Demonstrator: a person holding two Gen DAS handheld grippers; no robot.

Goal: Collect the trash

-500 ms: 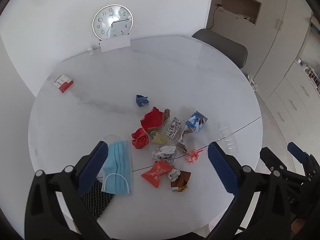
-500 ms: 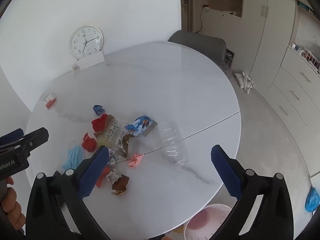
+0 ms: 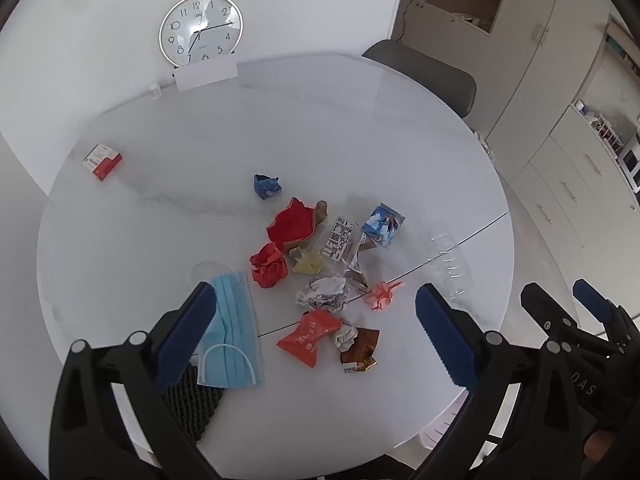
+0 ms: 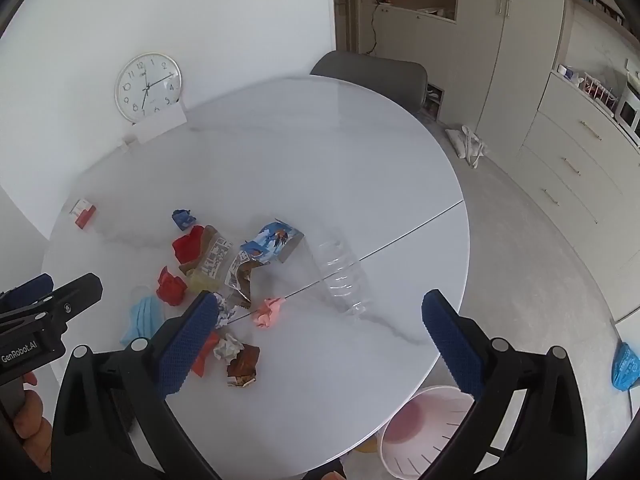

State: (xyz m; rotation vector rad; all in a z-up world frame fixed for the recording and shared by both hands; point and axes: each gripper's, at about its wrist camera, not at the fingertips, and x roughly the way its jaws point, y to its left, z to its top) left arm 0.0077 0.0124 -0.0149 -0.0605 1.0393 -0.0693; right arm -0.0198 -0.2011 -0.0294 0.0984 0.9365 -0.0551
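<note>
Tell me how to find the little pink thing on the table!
Start at the round white table and find the trash heap near its front edge. Along the thin seam crossing the tabletop lies the pink paper scrap. It is the only pale pink piece, right of the crumpled white-grey paper ball.

Right claw (image 4: 320, 332), jaws wide, above round white worktop (image 4: 320, 152). Crumpled trash (image 4: 224, 276) lies clustered beside a clear, possibly plastic, bottle (image 4: 340, 276). Pink bin (image 4: 420, 432) stands below.
</note>
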